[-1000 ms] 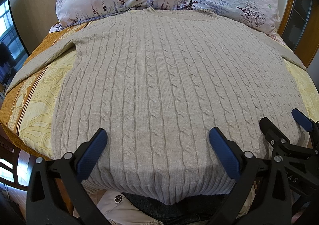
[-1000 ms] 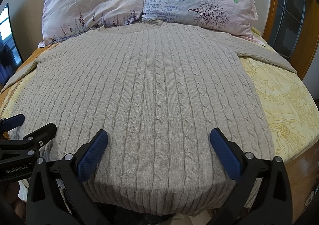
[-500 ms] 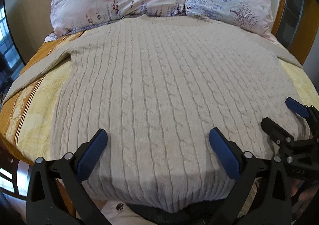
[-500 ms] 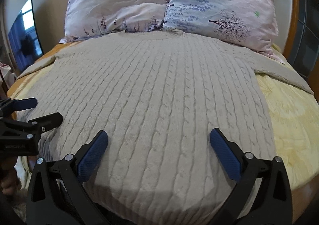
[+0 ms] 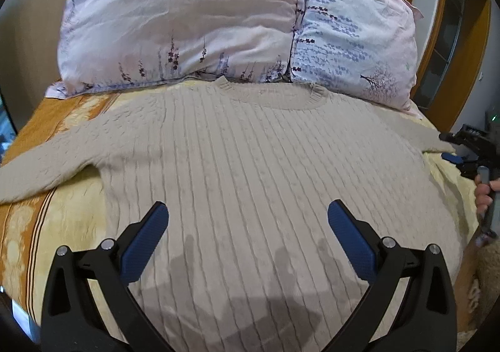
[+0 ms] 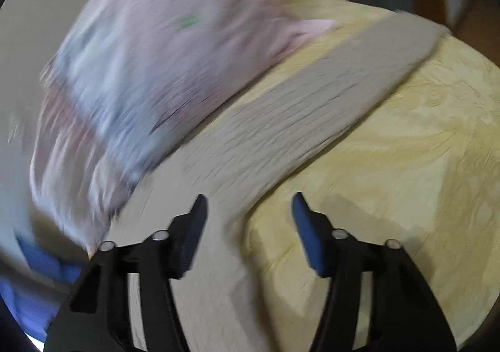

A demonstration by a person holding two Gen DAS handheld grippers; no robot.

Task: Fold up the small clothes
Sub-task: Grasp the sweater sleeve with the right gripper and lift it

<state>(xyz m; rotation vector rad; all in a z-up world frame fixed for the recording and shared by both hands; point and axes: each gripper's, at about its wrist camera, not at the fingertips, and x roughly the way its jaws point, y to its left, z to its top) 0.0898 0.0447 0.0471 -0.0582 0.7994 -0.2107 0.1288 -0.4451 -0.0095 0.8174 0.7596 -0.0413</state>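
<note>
A beige cable-knit sweater [image 5: 256, 171] lies flat on the bed with its collar toward the pillows and both sleeves spread out. My left gripper [image 5: 247, 220] hovers open above the sweater's body, nothing between its fingers. In the left wrist view my right gripper [image 5: 459, 149] shows at the right edge, by the right sleeve's end. The right wrist view is blurred: the right gripper [image 6: 248, 211] points at the right sleeve [image 6: 312, 92], where it joins the body. Its jaws are closing with a wide gap left, and no cloth is pinched between them.
Two floral pillows [image 5: 193, 24] lie at the head of the bed, touching the sweater's collar. The yellow patterned bedspread [image 6: 390, 164] shows on both sides of the sweater. A wooden headboard or frame [image 5: 431, 24] stands at the right. A person's fingers [image 5: 482, 195] hold the right gripper's handle.
Both grippers moved from the hem toward the pillows. The right one swung out to the right sleeve, rolled, and its jaws narrowed. The left one rose over the body, still open.
</note>
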